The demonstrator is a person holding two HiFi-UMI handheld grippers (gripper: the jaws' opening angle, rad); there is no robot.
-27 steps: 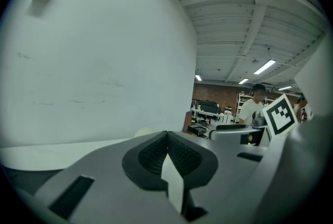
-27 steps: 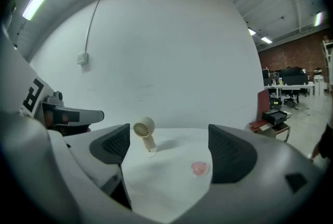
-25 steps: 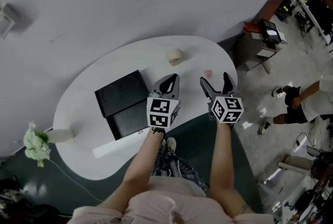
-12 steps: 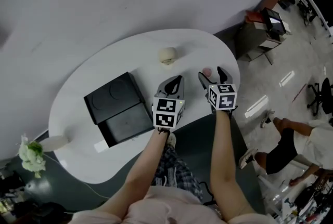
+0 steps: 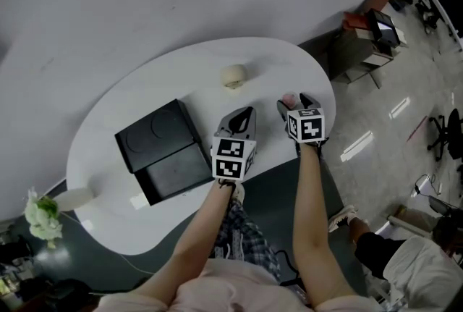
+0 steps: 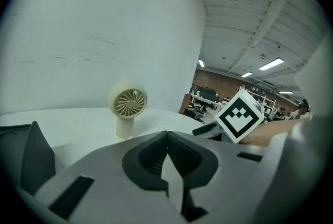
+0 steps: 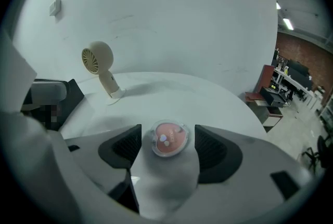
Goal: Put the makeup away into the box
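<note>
Fan [image 5: 233, 75], black box [image 5: 155, 135] near pink compact [image 7: 169, 139]

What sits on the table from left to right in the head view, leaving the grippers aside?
In order: white vase with flowers → black box → small cream fan → pink compact.

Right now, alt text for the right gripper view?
The right tongs stand open on either side of a small round clear-lidded pink makeup compact lying on the white table, not yet gripped. A cream handheld fan stands further back at left.
</note>
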